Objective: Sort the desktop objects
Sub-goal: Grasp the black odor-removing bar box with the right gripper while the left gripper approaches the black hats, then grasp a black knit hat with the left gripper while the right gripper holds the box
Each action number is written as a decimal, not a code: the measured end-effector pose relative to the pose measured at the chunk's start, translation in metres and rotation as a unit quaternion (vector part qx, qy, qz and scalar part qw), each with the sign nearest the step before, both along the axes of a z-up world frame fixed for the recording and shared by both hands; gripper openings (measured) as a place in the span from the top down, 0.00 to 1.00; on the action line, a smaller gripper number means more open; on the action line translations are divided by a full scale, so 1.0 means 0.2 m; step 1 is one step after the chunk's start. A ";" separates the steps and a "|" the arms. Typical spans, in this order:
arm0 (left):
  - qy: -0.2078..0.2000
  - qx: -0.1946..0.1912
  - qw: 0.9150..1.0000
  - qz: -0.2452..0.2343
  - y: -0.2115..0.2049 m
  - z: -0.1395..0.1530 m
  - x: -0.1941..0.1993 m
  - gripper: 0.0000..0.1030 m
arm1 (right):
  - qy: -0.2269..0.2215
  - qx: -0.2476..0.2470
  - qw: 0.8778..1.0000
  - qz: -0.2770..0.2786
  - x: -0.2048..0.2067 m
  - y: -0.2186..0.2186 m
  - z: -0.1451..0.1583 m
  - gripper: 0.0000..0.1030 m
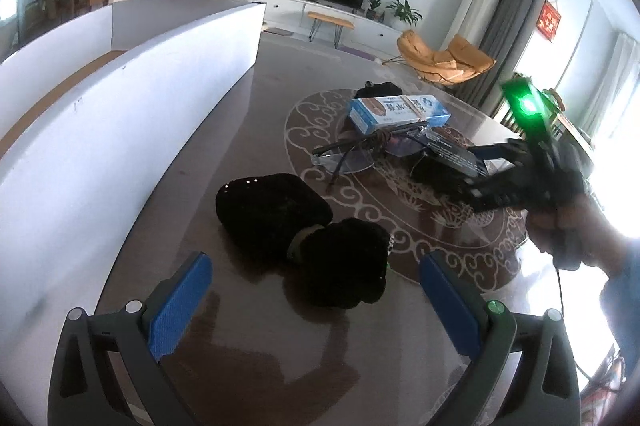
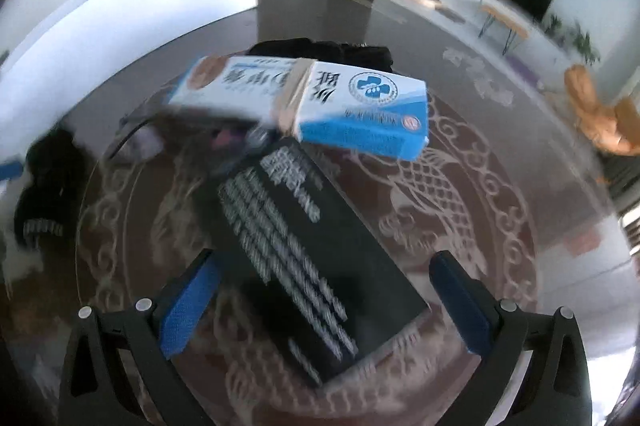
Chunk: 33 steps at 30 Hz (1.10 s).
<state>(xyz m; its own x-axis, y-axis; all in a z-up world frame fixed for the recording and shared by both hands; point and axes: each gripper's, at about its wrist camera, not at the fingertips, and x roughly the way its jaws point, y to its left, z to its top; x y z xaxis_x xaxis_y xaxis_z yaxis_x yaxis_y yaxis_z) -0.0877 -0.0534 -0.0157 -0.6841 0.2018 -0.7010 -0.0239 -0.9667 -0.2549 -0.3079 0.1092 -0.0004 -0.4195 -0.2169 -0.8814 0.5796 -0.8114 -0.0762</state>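
Note:
My left gripper is open just above the table, its blue pads either side of a black knitted item tied in the middle by a band. Beyond lie glasses, a blue and white box and a black box. My right gripper is open, its blue pads straddling the near end of the black box with white text. The blue and white box lies behind it. The right gripper also shows in the left wrist view, by the black box.
A white open box with tall walls stands along the left of the dark glass table with a dragon pattern. Another black item lies behind the blue box. The white box also shows in the right wrist view.

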 end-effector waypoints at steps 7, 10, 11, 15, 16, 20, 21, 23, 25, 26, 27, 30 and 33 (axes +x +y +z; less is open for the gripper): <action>0.001 0.010 1.000 -0.001 -0.01 -0.01 -0.01 0.00 | -0.029 -0.060 0.998 -0.011 0.05 0.02 0.02 0.38; 0.001 0.024 1.000 0.001 -0.03 0.00 0.00 0.00 | -0.033 -0.080 0.996 -0.038 0.24 0.07 0.03 0.42; 0.002 0.030 1.000 0.000 -0.03 0.00 0.00 0.00 | -0.018 -0.072 0.996 -0.044 0.35 0.07 0.02 0.42; 0.011 0.075 0.997 -0.008 -0.04 0.03 -0.01 0.00 | 0.023 -0.060 0.996 -0.057 0.67 0.07 0.01 0.42; 0.012 0.079 0.997 -0.003 -0.04 0.04 -0.04 0.00 | 0.028 -0.063 0.996 -0.062 0.71 0.08 0.01 0.42; -0.025 0.054 0.998 0.033 0.00 -0.01 -0.18 0.00 | 0.052 -0.071 0.993 -0.081 0.82 0.10 0.00 0.42; -0.046 0.036 0.998 0.038 0.02 -0.05 -0.22 0.00 | 0.055 -0.073 0.992 -0.086 0.82 0.09 -0.01 0.42; -0.059 -0.020 0.998 0.031 0.08 -0.10 -0.27 0.00 | 0.055 -0.075 0.991 -0.094 0.81 0.10 0.00 0.42; -0.066 -0.047 0.997 0.001 0.11 -0.11 -0.27 0.03 | 0.056 -0.076 0.991 -0.098 0.83 0.08 0.00 0.42; -0.055 -0.056 0.997 -0.024 0.11 -0.11 -0.24 0.07 | 0.057 -0.076 0.991 -0.099 0.86 0.09 -0.01 0.42; -0.048 -0.064 0.996 -0.049 0.11 -0.11 -0.20 0.14 | 0.060 -0.073 0.991 -0.098 0.88 0.10 -0.01 0.42; -0.054 -0.091 0.988 -0.115 0.09 -0.11 -0.11 0.15 | 0.063 -0.074 0.990 -0.100 0.97 0.14 0.00 0.42; -0.084 -0.086 0.985 -0.125 0.06 -0.09 -0.09 0.13 | 0.063 -0.075 0.989 -0.110 1.00 0.15 0.00 0.42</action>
<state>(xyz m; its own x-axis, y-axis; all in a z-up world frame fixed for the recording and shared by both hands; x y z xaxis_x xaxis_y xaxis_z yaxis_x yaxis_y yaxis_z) -0.1053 -0.0413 -0.0333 -0.4989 0.2173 -0.8390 -0.2379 -0.9652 -0.1085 -0.1073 0.1385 -0.0009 -0.5752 -0.2327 -0.7843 0.3822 -0.9241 -0.0061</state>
